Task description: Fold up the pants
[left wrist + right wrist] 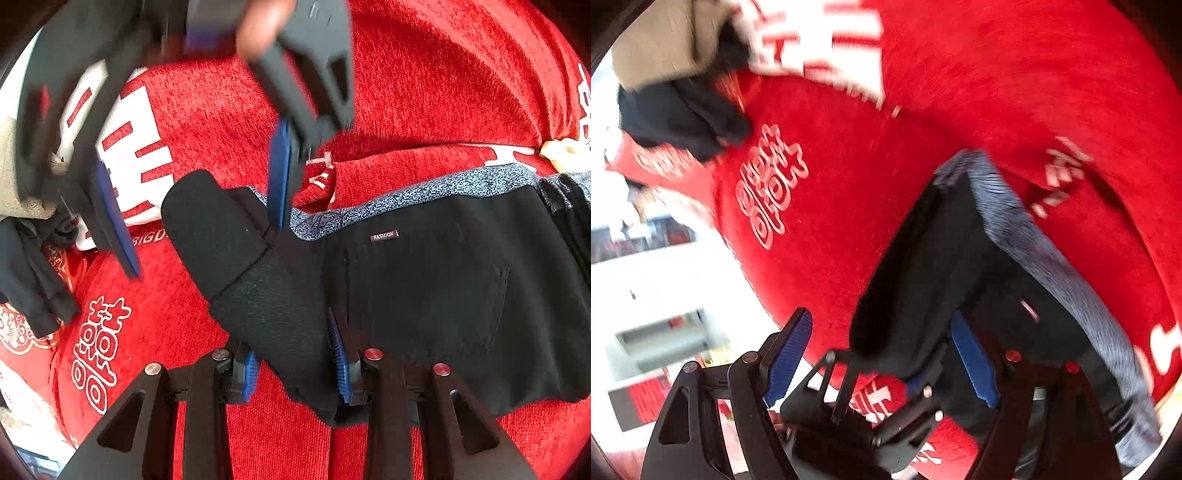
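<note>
Black pants [443,295] with a speckled blue-grey waistband [406,195] and a small "FASHION" label lie on a red blanket [424,92]. My left gripper [295,369] is shut on a folded black end of the pants, with cloth bunched between its blue pads. Above it my blurred right gripper [203,247] stands open, one blue pad close to the waistband's end. In the right wrist view the right gripper [881,317] is open over the pants [942,240], with the left gripper [882,369] between its fingers.
The red blanket [1034,74] bears white characters. A heap of dark clothing [29,280] and a beige cloth [18,177] lie at its left edge. Beyond that edge the right wrist view shows pale floor and furniture [646,277].
</note>
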Available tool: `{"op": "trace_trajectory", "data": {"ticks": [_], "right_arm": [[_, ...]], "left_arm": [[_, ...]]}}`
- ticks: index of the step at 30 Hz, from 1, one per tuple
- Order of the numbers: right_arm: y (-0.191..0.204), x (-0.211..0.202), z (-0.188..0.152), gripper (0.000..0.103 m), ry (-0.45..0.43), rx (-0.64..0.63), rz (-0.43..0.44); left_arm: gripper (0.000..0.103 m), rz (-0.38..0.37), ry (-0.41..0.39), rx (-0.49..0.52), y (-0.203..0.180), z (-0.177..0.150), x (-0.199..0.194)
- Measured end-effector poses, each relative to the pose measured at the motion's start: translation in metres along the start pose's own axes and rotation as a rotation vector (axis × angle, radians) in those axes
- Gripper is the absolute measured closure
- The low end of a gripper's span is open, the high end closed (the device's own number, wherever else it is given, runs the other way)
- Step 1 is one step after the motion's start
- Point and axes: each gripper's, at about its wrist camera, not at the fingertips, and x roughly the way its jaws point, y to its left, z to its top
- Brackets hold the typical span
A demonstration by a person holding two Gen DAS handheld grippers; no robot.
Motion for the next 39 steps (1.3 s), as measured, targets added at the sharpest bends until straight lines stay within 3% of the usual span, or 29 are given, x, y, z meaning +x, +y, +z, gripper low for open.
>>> {"op": "trace_trajectory", "data": {"ticks": [3,4,5,7,10,15,19,25,30,35,39], "right_arm": [[0.002,0.025,0.013,0.024,0.071,0.01,-0.029],[0.0,0.032,0.015,0.05,0.086,0.016,-0.027],[-0.001,0.035,0.014,0.069,0.092,0.013,-0.047],[-0.005,0.026,0.003,0.081,0.055,0.0,-0.058],[-0.013,-0.004,-0.02,0.083,-0.046,-0.007,0.011],[-0.052,-0.077,-0.09,0.083,-0.261,0.06,0.252],[-0.09,-0.126,-0.164,0.083,-0.441,0.112,0.375],[-0.167,-0.176,-0.292,0.082,-0.643,0.215,0.433],[-0.26,-0.163,-0.387,0.083,-0.73,0.399,0.464],[-0.342,-0.109,-0.421,0.083,-0.685,0.554,0.449],[-0.366,-0.074,-0.432,0.083,-0.664,0.6,0.469]], "left_arm": [[0.068,-0.008,0.015,-0.01,0.001,0.002,-0.002],[0.068,-0.014,0.012,-0.02,0.001,0.003,-0.006],[0.068,-0.02,-0.005,-0.02,0.0,0.005,-0.012],[0.068,-0.02,-0.042,-0.003,-0.003,0.012,-0.029],[0.068,-0.043,-0.105,0.005,-0.01,0.029,-0.066],[0.068,-0.102,-0.192,0.036,-0.042,0.061,-0.126],[0.068,-0.173,-0.239,0.088,-0.092,0.084,-0.171],[0.068,-0.29,-0.245,0.239,-0.197,0.096,-0.2],[0.068,-0.333,-0.19,0.398,-0.289,0.075,-0.175],[0.067,-0.328,-0.074,0.465,-0.328,0.055,-0.138],[0.044,-0.355,-0.01,0.43,-0.312,0.055,-0.14]]}}
